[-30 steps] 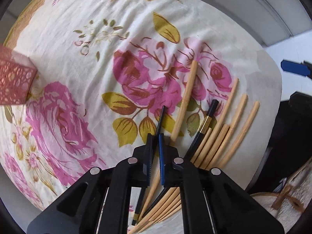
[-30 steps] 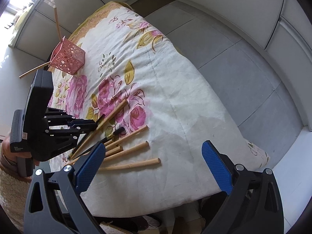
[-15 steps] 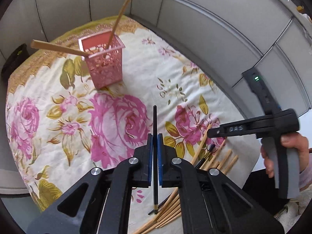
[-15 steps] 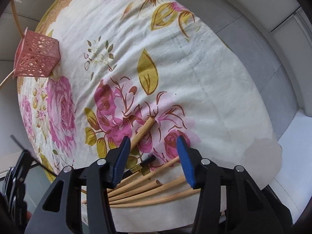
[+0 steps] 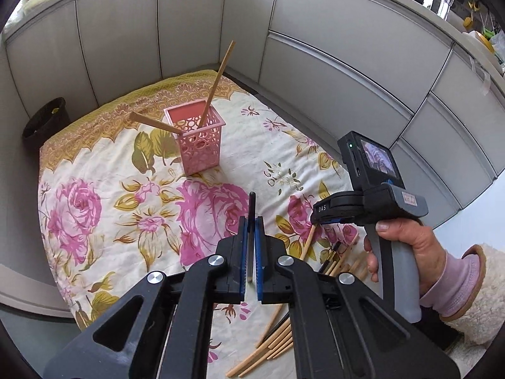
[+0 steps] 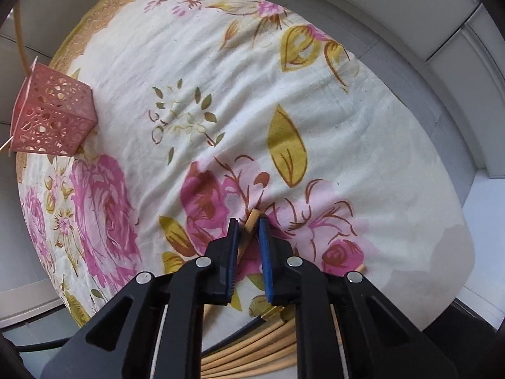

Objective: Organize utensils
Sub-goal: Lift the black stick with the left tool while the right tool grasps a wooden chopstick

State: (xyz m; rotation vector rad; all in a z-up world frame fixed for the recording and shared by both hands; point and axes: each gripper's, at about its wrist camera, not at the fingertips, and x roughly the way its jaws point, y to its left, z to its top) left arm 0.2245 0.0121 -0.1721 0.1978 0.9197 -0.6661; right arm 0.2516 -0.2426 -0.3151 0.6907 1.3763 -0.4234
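Observation:
My left gripper [image 5: 251,221] is shut on a black chopstick [image 5: 251,208], held above the floral cloth and pointing toward the pink lattice holder [image 5: 198,145]. The holder has two wooden chopsticks [image 5: 217,82] leaning in it. It also shows in the right wrist view [image 6: 52,115] at far left. My right gripper [image 6: 249,224] is low over the cloth, its jaws narrowed around the tip of a wooden chopstick [image 6: 251,219]; contact is unclear. It also shows in the left wrist view [image 5: 328,219]. Several wooden chopsticks [image 6: 252,344] and a black one lie in a pile below it.
The table wears a floral cloth [image 5: 104,189]. Grey cabinet fronts [image 5: 331,72] stand behind it. A dark bin [image 5: 47,123] sits at the far left on the floor. The person's right hand [image 5: 407,240] holds the right gripper's handle.
My left gripper has lifted the black chopstick off the pile and tilted up toward the holder. My right gripper has come down over the pile and narrowed its jaws around a wooden chopstick.

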